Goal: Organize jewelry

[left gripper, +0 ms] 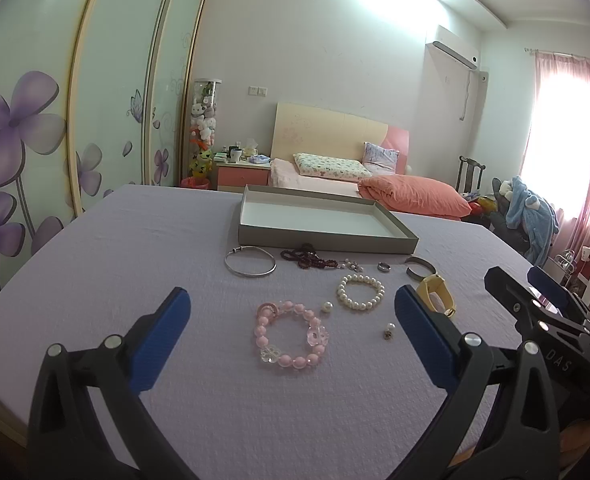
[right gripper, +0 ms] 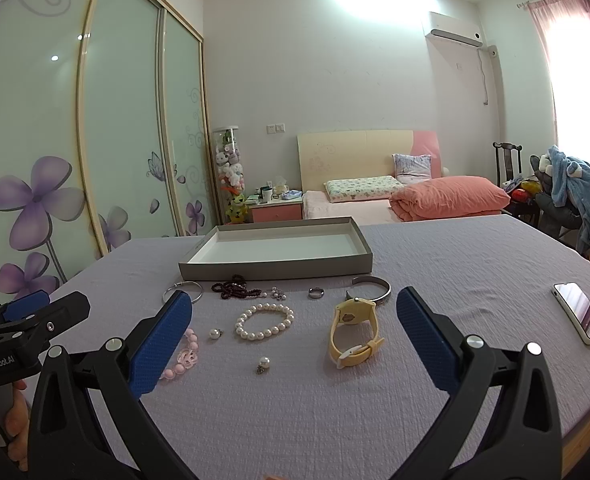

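On the lavender-covered counter (right gripper: pixel 435 256), the left gripper (left gripper: pixel 291 320) hovers with its jaws spread wide and empty, the pink bead bracelet (left gripper: pixel 291 336) lying between them. At about ten o'clock from that bracelet rests the silver bangle (left gripper: pixel 250 261), just in front of the grey tray (left gripper: pixel 327 240), which sits at twelve o'clock and holds nothing. Beside the bangle, toward three o'clock, lies the dark red bead strand (left gripper: pixel 307 258). The white pearl bracelet (right gripper: pixel 264 321) sits near the middle, with one pearl earring (right gripper: pixel 215 334) at its nine o'clock and another pearl earring (right gripper: pixel 263 363) at its six o'clock. A small silver ring (right gripper: pixel 316 293) lies at one o'clock from the pearls. The right gripper (right gripper: pixel 293 320) is also wide open, gripping nothing; the yellow watch (right gripper: pixel 353 332) stands on its edge between its fingers, and the open silver cuff (right gripper: pixel 371 292) touches the watch at twelve o'clock. Well apart at three o'clock lies a smartphone (right gripper: pixel 581 318), face up.
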`<state>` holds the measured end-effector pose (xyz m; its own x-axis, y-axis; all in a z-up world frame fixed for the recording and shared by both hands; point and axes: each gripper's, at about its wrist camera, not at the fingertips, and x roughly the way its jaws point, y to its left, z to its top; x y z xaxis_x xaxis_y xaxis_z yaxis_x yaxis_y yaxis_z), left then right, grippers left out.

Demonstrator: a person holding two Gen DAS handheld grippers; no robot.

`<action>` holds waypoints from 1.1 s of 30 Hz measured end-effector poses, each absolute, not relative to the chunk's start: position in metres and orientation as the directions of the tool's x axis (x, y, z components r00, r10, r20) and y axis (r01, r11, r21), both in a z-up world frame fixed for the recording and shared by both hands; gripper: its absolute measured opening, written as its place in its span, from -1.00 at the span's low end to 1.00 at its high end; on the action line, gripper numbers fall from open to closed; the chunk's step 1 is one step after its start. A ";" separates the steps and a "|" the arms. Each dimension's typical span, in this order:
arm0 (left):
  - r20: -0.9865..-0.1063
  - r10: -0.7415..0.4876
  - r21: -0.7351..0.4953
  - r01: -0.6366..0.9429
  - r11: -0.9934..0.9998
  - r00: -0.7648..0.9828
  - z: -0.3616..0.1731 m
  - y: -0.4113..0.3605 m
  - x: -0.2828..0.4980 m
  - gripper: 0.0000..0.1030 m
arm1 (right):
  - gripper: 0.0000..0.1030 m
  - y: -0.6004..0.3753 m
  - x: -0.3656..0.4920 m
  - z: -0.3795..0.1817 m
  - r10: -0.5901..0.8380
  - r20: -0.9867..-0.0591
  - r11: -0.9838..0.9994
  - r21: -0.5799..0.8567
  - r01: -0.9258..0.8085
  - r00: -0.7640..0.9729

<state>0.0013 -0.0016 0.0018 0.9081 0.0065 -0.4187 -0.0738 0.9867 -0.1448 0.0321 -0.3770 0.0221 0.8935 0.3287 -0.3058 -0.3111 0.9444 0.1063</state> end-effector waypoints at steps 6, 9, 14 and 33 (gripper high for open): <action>-0.418 0.009 -0.145 -0.076 0.986 0.908 0.000 -0.001 0.001 0.92 | 0.97 -0.377 0.032 0.021 0.327 -0.306 0.945 0.107 -0.309 0.894; -0.418 0.008 -0.145 -0.076 0.987 0.908 0.000 -0.001 0.001 0.92 | 0.97 -0.377 0.033 0.022 0.326 -0.307 0.945 0.106 -0.308 0.894; -0.419 0.014 -0.147 -0.083 0.986 0.908 0.001 0.003 -0.001 0.92 | 0.97 -0.377 0.033 0.022 0.327 -0.305 0.945 0.108 -0.308 0.895; -0.421 0.019 -0.145 -0.088 0.986 0.907 0.002 0.004 -0.002 0.92 | 0.97 -0.372 0.033 0.025 0.329 -0.304 0.944 0.103 -0.312 0.894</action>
<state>-0.0017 0.0036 0.0016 0.9068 0.0189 -0.4211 -0.0878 0.9856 -0.1447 0.0327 -0.3715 0.0255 0.8940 0.3287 -0.3044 -0.3121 0.9444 0.1031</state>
